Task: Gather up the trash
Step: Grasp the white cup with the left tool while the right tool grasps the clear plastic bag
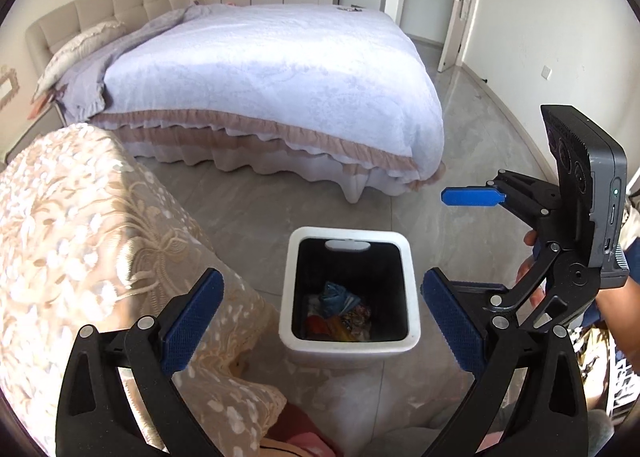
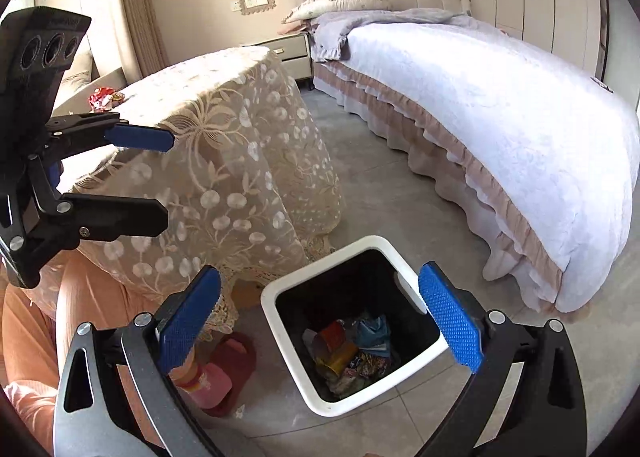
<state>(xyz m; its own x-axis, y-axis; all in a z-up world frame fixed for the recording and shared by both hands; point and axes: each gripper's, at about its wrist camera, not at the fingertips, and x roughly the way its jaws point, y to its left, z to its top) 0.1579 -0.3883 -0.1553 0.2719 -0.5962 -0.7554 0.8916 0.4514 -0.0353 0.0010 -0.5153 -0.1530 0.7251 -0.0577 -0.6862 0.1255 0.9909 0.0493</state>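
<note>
Both claws are held wide apart and empty above the white bin (image 2: 362,331): the left claw (image 1: 320,327) and the right claw (image 2: 320,321). Wrappers (image 2: 352,353) are seen lying at the bin's bottom, so a drop is judged done. One crumpled red wrapper (image 2: 105,97) is left on the lace-covered counter (image 2: 208,129); a reach there is called for next.

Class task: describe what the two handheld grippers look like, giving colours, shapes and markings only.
The left gripper and the right gripper match: black angular linkage arms with silver rivets, and flat blue pads textured with a fine diamond grid. Each carries a dark grey box with round lenses.
</note>
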